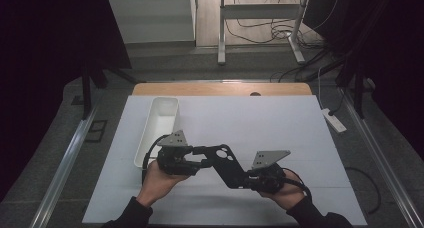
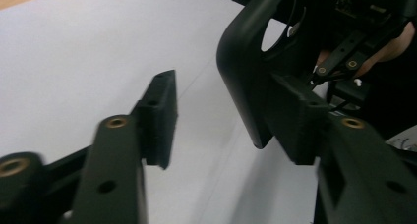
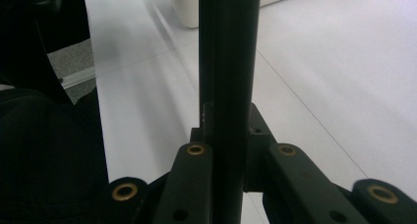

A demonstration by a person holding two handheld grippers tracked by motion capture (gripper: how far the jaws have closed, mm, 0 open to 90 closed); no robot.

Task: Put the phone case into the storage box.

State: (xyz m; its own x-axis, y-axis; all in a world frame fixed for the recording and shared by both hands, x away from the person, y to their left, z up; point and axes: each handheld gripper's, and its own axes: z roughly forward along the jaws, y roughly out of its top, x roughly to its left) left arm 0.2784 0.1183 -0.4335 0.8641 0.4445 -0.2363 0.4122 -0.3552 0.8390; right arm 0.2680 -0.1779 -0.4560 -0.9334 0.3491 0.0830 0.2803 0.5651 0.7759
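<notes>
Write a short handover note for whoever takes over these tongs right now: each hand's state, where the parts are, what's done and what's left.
Right tongs: shut on one end of the black plate, holding it edge-on above the white mat.
Left tongs: open around the plate's other, rounded end; one pad lies against it, the other stands clear, so not yet a grip.
White tray: at the mat's left, beyond the left tongs; from the high view it looks empty.
Done: plate lifted and offered across.
Left: probably close the left tongs fully, release the right; where the plate goes next cannot be told.
</notes>
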